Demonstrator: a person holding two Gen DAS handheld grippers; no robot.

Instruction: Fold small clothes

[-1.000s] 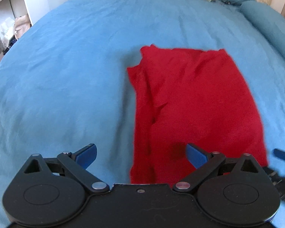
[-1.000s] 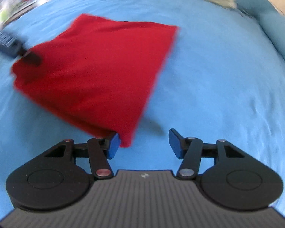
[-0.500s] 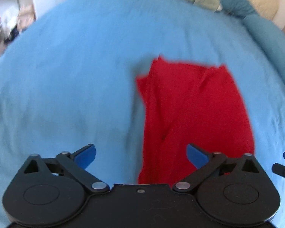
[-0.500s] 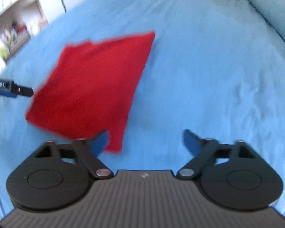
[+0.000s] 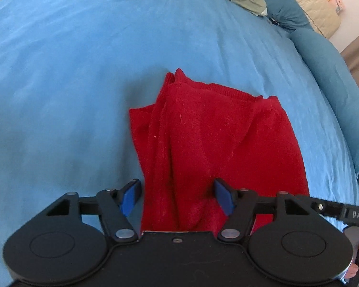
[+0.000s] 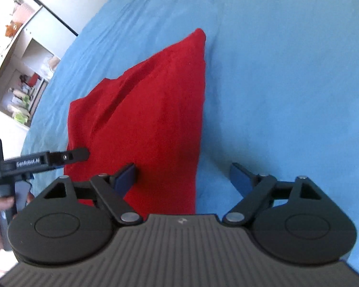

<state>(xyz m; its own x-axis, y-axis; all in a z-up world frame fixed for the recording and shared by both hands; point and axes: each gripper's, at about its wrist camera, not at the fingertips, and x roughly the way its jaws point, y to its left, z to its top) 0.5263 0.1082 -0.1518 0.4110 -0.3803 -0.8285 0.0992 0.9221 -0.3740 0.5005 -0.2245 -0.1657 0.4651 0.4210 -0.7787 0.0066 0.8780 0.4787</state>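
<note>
Looking along both tools, we find the red garment [image 5: 217,148] lying partly folded on the blue bedspread [image 5: 59,95], roughly in the middle of the bed and well away from the pillows [image 5: 289,7] at the head end. Its left side is already doubled over into a bunched ridge, and the far edge shows a ribbed hem.

Our left gripper [image 5: 177,195] stands with its blue pads spread apart, straddling the near left part of the cloth: one pad over the bedspread just beside the cloth edge, the other over the red fabric. Nothing is pinched between them. Our right gripper [image 6: 184,174] is likewise spread wide, its left pad above the cloth near the near right corner and its right pad out over bare bedspread. It grips nothing either. In the right view the left tool's finger [image 6: 69,156] reaches in just over the cloth's left edge.

We judge that we are between folds, lining up to take the near edge with both tools for the next fold. That calls for lowering each gripper until one pad slips under the near hem, closing on all layers at once, then lifting evenly and carrying the edge toward the far hem. The bunched ridge on the left may want smoothing first, or the fold will come out lumpy.
</note>
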